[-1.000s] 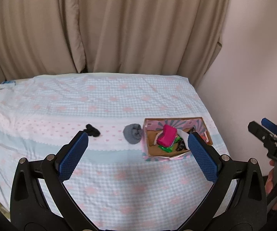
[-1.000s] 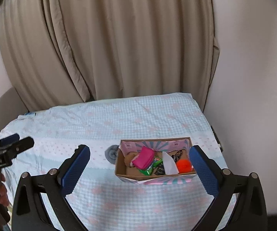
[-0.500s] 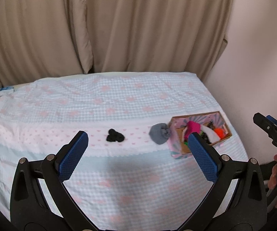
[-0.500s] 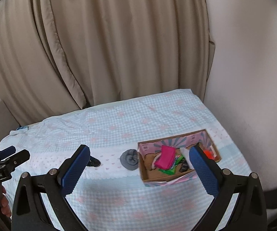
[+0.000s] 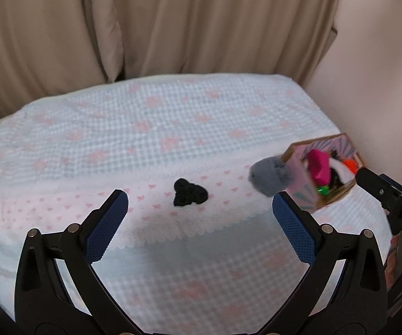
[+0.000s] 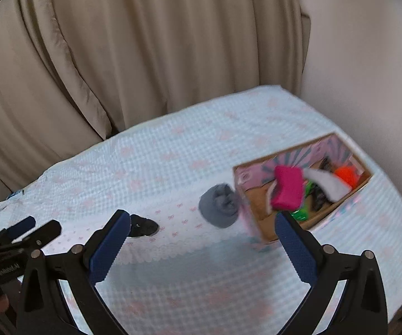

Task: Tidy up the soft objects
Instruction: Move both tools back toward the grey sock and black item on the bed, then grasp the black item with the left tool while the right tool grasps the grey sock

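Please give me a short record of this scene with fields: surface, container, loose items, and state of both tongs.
surface: bed cover, blue check with pink bows
container: cardboard box, open, holding pink, white, orange and green soft items
loose items: grey bundle touching the box; black bundle apart, left of it
left tongs: open, empty
right tongs: open, empty

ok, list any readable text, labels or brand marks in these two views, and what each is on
"DAS", cut off by the frame edge: on the body of the right gripper, seen from the left wrist.
Small white print on the body of the left gripper, seen from the right wrist: too blurred to read.
Cardboard box: printed pattern only, no legible words.
Nothing else carries text.
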The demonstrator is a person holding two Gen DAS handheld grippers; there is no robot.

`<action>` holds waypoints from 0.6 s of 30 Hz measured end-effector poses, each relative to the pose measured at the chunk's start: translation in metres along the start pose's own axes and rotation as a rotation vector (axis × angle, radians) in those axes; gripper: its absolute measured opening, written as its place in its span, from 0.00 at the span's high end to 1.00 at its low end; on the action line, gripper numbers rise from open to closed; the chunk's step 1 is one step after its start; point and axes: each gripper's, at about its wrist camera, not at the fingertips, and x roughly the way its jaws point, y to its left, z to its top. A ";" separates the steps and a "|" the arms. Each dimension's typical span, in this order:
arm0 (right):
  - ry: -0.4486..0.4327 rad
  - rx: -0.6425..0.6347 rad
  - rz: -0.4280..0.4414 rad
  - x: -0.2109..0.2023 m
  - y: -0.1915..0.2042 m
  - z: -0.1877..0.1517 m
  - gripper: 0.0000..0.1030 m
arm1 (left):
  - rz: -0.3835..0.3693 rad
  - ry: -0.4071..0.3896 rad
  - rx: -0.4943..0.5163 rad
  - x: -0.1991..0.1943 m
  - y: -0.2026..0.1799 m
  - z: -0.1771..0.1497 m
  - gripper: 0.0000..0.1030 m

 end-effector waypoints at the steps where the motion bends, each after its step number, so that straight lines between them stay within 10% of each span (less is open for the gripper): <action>1: 0.000 0.002 -0.010 0.014 0.003 -0.005 0.00 | -0.003 0.004 0.000 0.012 0.004 -0.003 0.00; 18: 0.009 0.141 -0.189 0.205 0.008 -0.048 0.00 | -0.051 0.083 0.011 0.222 0.026 -0.046 0.05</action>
